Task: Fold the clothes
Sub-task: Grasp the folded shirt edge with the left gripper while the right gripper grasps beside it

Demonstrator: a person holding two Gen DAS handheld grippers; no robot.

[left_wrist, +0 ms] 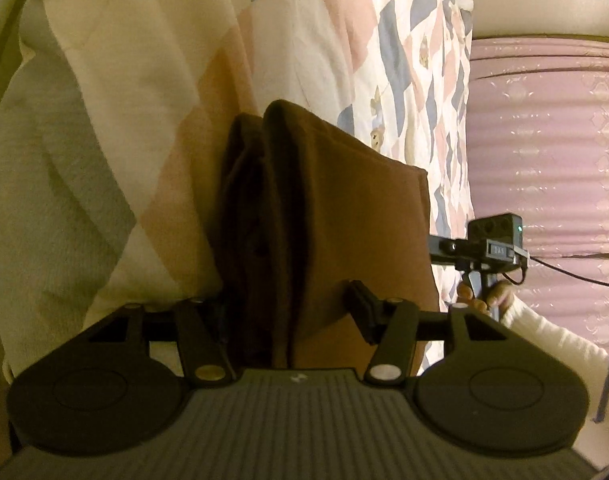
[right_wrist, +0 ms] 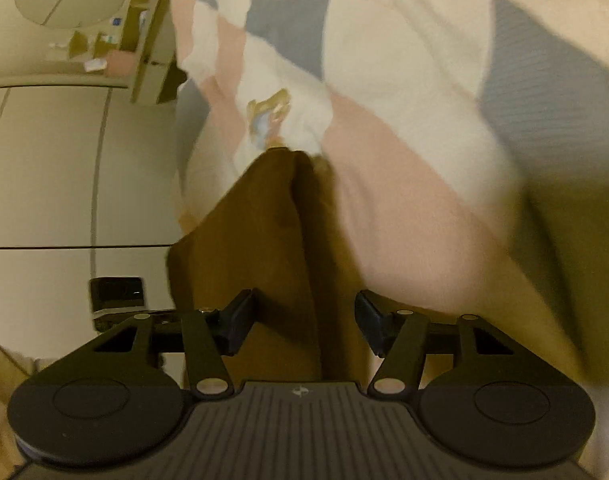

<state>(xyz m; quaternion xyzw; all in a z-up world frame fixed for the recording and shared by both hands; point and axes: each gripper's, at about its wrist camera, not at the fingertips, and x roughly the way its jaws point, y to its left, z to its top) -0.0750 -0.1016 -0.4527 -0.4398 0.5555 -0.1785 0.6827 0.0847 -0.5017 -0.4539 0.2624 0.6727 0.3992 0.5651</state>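
Over the quilted bed (left_wrist: 124, 140), both tools stand apart around the folded brown garment (left_wrist: 344, 220): left tool (left_wrist: 290, 304), right tool (right_wrist: 304, 320). Unclamped, its layers toward 12 o'clock may slide loose

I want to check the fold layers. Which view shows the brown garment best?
The left wrist view: the brown garment is sharp, its stacked folds distinct. The right wrist view shows the same cloth blurred, with one crease visible.
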